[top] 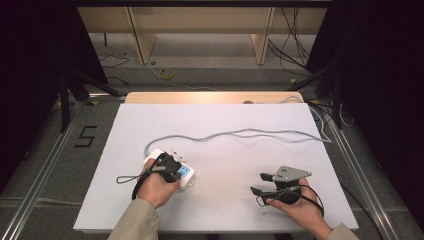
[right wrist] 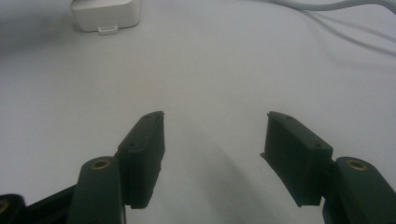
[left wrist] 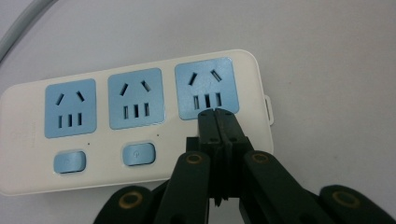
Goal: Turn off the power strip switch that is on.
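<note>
Nearest me, the right gripper rests idle on the table, its fingers spread wide with nothing between them. Farther off, the left gripper has its fingers pressed together, empty, their tips at the near edge of the end socket on the white power strip. It looks like a poke at the strip; next, I'd guess, the tips must shift sideways to the blue switch. Beyond trails its grey cable.

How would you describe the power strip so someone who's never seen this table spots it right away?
On the white table, look near the front left, under the left gripper. The power strip lies there: a white block with three blue sockets and two blue buttons, a grey cable trailing from it.
</note>
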A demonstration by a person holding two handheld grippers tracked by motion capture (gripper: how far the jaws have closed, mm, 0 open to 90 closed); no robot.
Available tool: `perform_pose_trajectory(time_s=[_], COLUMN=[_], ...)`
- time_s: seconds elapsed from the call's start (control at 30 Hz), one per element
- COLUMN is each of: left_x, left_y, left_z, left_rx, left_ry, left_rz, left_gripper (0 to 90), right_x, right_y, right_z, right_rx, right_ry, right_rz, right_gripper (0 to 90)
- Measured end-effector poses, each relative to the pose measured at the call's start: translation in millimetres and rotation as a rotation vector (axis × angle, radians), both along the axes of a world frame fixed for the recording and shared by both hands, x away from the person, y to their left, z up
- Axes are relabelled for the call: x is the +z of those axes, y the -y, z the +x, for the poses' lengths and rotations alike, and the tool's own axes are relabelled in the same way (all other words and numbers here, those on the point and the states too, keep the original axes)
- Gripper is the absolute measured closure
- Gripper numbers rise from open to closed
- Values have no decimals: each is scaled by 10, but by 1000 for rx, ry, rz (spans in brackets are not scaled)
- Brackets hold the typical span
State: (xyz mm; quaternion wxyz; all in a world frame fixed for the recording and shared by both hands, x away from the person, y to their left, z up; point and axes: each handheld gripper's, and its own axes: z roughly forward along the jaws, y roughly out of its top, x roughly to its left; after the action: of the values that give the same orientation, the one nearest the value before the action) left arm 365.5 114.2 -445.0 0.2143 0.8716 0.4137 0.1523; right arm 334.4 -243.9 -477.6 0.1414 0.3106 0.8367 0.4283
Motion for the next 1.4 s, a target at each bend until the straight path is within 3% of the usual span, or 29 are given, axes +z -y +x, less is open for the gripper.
perform_pose_trajectory(time_s=[0.53,0.7,1.13,1.4], left_x=[20,21,26,68], left_y=[-3,4,-37,-62], left_z=[0,2,10,-1], left_rx=[2,5,14,20], left_ry=[9,26,20,65], left_rz=[-10,57,20,-19], left_gripper=[898,898,897,873], right_x=[2,1,3,9], right_y=[-1,-2,3,5], right_z=[-2,-3,-2,0], right_rx=[-1,-1,-4,-3], right_ry=[0,0,2,8], right_rz=[0,0,4,8], right_gripper=[389,389,389,389])
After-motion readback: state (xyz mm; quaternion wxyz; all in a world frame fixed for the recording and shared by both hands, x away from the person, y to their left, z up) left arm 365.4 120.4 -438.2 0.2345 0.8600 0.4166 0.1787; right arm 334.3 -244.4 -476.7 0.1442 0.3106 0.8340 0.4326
